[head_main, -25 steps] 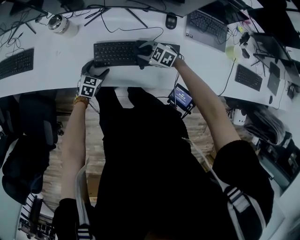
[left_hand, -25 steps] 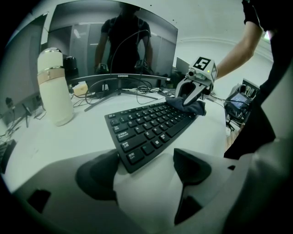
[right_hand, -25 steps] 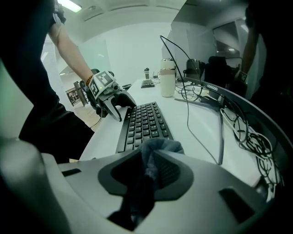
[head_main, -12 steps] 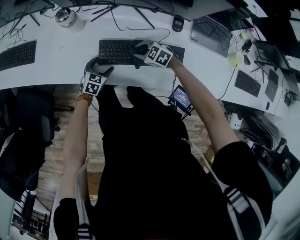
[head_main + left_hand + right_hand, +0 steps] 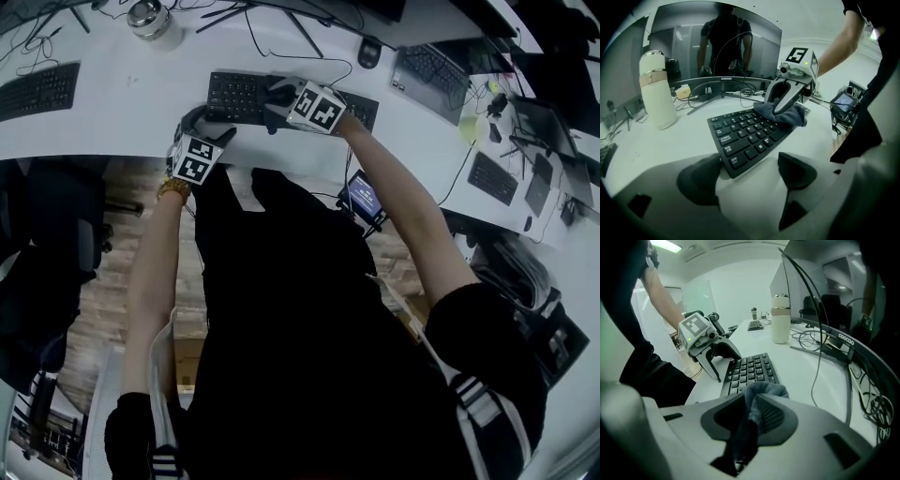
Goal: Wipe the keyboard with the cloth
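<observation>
Firmly, the right gripper (image 5: 751, 414) pinches a bunched grey cloth (image 5: 765, 391) between its jaws, the folds bulging up past the pads, and holds it down on the keys of the black keyboard (image 5: 749, 372). At the keyboard's left end the left gripper (image 5: 749, 174) stands with jaws spread (the keyboard's near corner reaches in between them, unclamped). Both sit on the white desk (image 5: 670, 145), where a white bottle (image 5: 655, 91) stands well apart.
</observation>
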Motion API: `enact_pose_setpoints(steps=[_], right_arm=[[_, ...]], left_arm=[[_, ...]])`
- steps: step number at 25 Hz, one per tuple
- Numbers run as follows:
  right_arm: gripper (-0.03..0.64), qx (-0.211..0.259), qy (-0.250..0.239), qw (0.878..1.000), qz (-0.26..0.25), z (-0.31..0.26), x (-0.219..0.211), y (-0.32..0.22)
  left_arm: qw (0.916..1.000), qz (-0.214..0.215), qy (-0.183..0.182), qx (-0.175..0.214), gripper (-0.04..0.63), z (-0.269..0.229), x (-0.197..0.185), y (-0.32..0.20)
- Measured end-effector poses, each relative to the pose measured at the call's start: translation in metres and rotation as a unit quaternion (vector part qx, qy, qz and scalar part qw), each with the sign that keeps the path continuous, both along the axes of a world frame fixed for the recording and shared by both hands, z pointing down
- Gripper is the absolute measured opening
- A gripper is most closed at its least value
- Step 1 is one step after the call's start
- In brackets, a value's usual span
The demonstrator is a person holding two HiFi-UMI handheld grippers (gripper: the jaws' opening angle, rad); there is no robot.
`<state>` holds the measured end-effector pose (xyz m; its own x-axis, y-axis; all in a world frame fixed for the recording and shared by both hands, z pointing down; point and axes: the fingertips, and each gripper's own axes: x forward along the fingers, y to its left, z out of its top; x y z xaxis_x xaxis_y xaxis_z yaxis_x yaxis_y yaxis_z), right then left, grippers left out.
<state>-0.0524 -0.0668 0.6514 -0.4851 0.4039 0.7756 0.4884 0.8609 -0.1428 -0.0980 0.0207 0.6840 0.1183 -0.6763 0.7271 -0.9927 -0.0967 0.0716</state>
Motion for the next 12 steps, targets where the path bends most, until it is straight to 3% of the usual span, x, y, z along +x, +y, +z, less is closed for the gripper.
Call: enact_pose_setpoints(steps=[12], right_arm=[[0.08,-0.005,-0.005,1.0,-0.017,0.0,-0.036,0.024]], left_arm=[[1.0,-0.003,-0.001,0.001,0.383,-0.002,-0.001,-0.001]])
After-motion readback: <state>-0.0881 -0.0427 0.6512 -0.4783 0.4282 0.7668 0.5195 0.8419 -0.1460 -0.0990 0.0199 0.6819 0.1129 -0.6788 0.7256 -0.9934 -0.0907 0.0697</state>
